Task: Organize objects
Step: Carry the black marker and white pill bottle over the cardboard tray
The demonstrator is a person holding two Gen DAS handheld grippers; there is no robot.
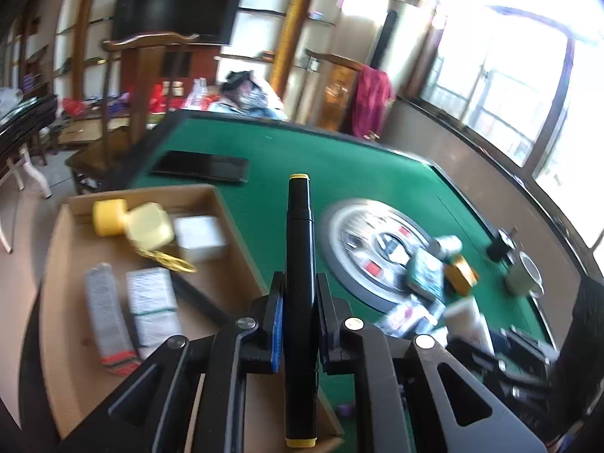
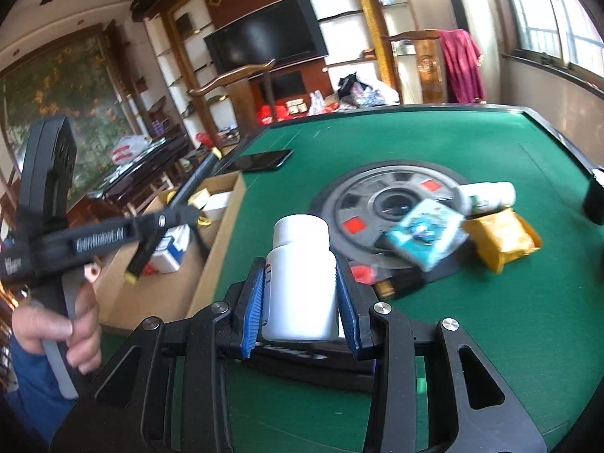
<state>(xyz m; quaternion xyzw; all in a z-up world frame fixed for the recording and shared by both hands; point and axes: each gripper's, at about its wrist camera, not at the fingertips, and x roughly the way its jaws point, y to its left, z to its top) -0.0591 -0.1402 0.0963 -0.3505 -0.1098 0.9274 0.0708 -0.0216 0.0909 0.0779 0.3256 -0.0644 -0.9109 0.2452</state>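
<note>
My left gripper is shut on a black marker with yellow ends, held upright above the near right corner of a cardboard box. The right wrist view shows that same left gripper over the box with the marker slanting through it. My right gripper is shut on a white pill bottle with a white cap, held upright above the green table. Inside the box lie a yellow dumbbell-shaped thing, a white box, folded grey cloths and yellow scissors.
A round grey centre plate sits in the table. Around it lie a teal packet, a yellow-brown packet, a white bottle on its side and a black phone. A green mug stands right. A hand grips the left handle.
</note>
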